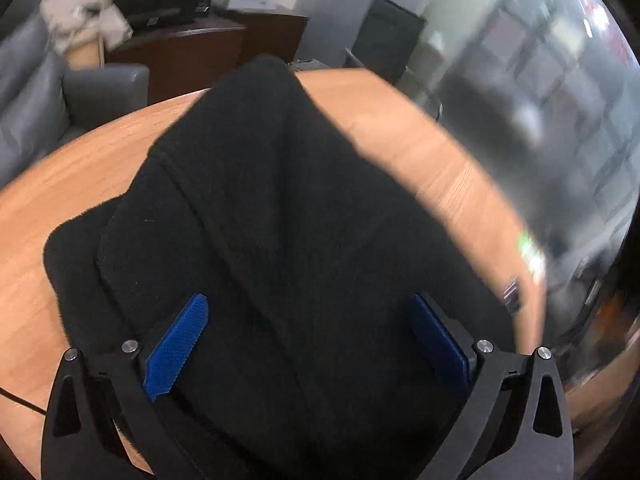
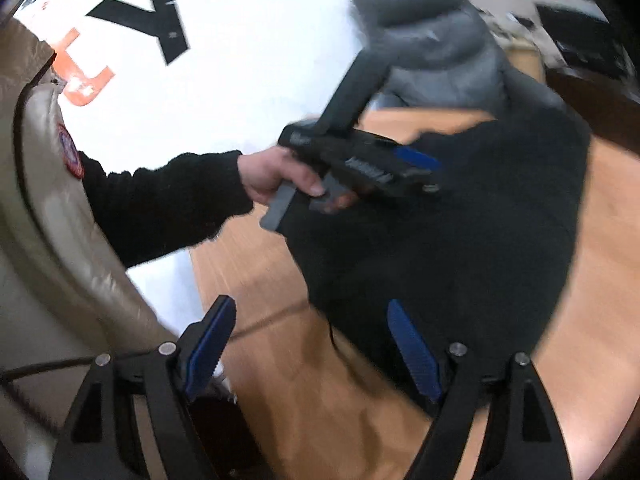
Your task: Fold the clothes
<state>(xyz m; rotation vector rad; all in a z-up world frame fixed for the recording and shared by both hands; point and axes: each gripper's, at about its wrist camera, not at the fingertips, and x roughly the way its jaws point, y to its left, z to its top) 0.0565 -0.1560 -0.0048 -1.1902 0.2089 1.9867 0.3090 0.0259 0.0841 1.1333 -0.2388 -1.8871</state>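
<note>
**Black garment lying on a wooden table, both tongs standing open**

Left wrist view. A round wooden table (image 1: pixel 420 148) is carrying a black garment (image 1: pixel 280 208), which is lying in overlapping layers from the near edge toward the far rim. Behind the table, a grey sofa (image 1: pixel 36 92), a dark desk (image 1: pixel 192 56) bearing a monitor (image 1: pixel 160 0), and a glass partition (image 1: pixel 540 100) are showing; the right side of the room is blurring. The left tongs (image 1: pixel 308 316) are standing wide apart over the near part of the garment, with blue pads (image 1: pixel 176 348) on either side of the cloth. Nothing is being pinched between them; whether the pads are touching the fabric cannot be told.

Right wrist view. The same table (image 2: pixel 320 380) is showing at its near edge, with the black garment (image 2: pixel 460 240) spreading across it. A white floor (image 2: pixel 240 60) with large black and orange lettering is lying beyond. A hand (image 2: pixel 280 176) in a black sleeve (image 2: pixel 168 200) is holding the left tongs (image 2: pixel 416 164) over the cloth. A beige jacket (image 2: pixel 48 220) is filling the left margin. The right tongs (image 2: pixel 316 324) are standing wide apart and gripping nothing: one pad is hanging off the table edge, and the other pad (image 2: pixel 412 344) is at the garment's near border.
</note>
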